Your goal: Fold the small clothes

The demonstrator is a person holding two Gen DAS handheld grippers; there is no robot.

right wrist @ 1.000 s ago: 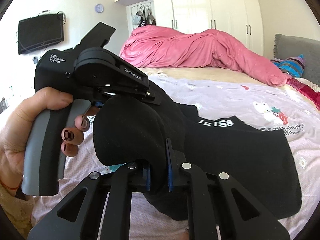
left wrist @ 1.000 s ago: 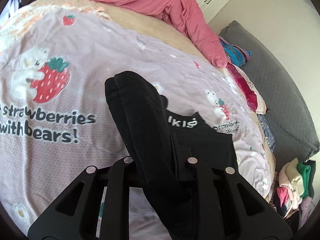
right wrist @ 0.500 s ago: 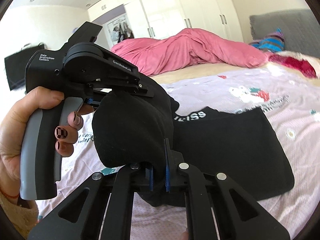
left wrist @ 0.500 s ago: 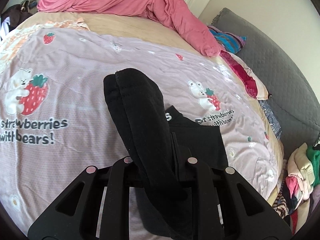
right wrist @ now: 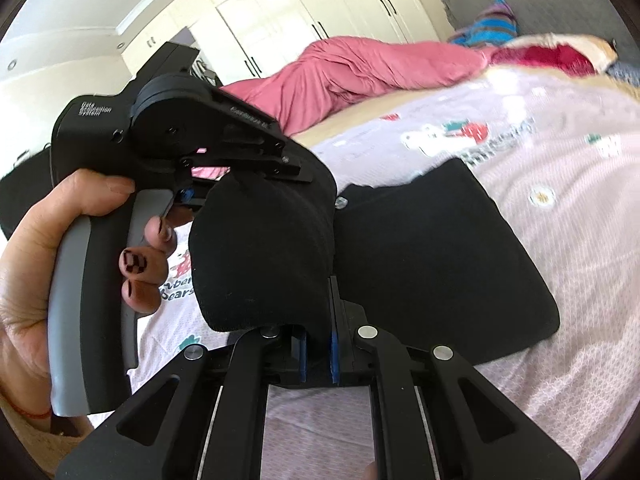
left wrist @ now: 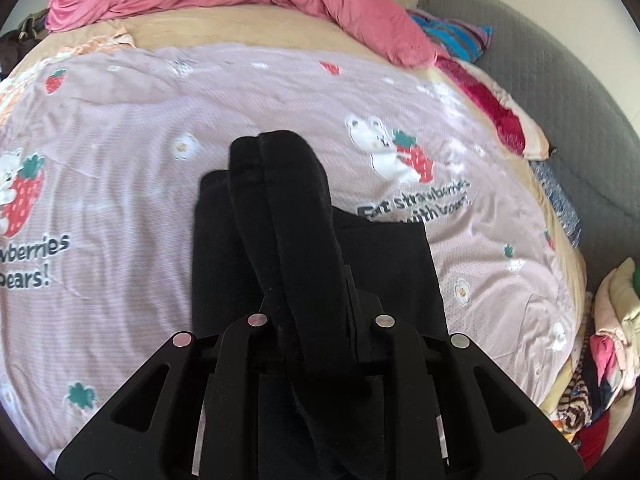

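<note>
Both grippers have carried the lifted edge of the black garment (left wrist: 280, 216) across the bed (left wrist: 120, 128), covering its white lettering (fold nearly laid). Left gripper (left wrist: 316, 320) and right gripper (right wrist: 316, 344) each have jaws clamped on the cloth.

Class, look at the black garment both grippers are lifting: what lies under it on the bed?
Under the black garment lies the pink strawberry-and-bear quilt. Whatever print sits beneath the cloth is covered.
</note>
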